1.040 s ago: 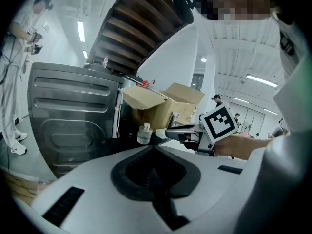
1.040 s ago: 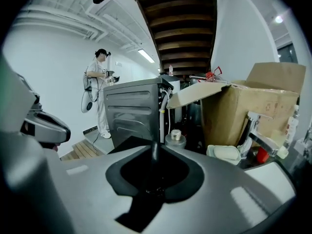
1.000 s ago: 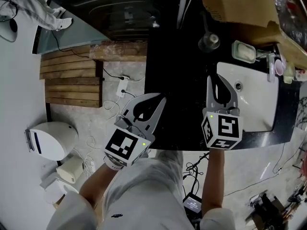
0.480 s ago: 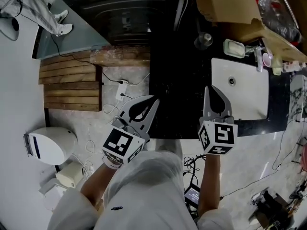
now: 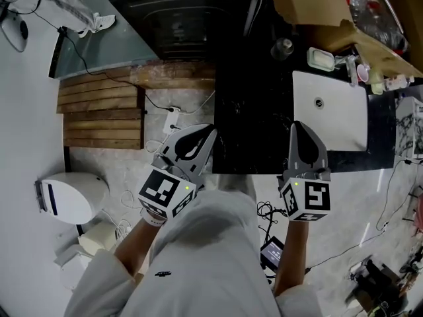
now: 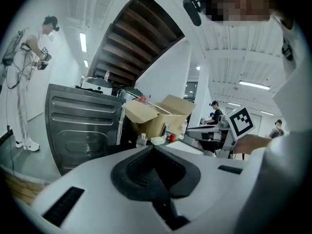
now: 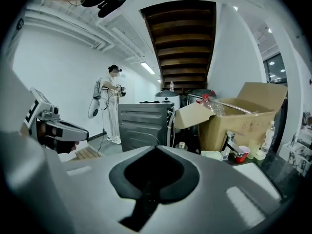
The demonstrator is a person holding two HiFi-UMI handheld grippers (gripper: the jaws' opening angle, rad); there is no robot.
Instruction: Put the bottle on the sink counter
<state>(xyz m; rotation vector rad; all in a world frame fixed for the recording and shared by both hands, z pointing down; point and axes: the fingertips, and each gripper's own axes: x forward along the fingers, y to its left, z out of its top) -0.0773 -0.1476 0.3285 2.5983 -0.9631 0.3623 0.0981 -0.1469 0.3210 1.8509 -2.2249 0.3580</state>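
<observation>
Black counter [image 5: 251,124] with white sink [image 5: 330,121], upper right of frame. Small bottle [image 5: 283,47] stands on counter, top centre-right, near cardboard box [image 5: 310,5], well apart from both tools. Long axis looks vertical, cap up. Left tool [image 5: 211,129] and right tool [image 5: 298,124] both pressed together, empty, at counter's lower edge. Risk: narrow base, so knock from passing tool or box flap likely topples bottle, rolls it toward sink

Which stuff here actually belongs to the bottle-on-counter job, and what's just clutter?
Job: bottle, standing on the sink counter; left gripper and right gripper, both shut and empty.
Lying about: cardboard box, soap dish, wooden pallet.
</observation>
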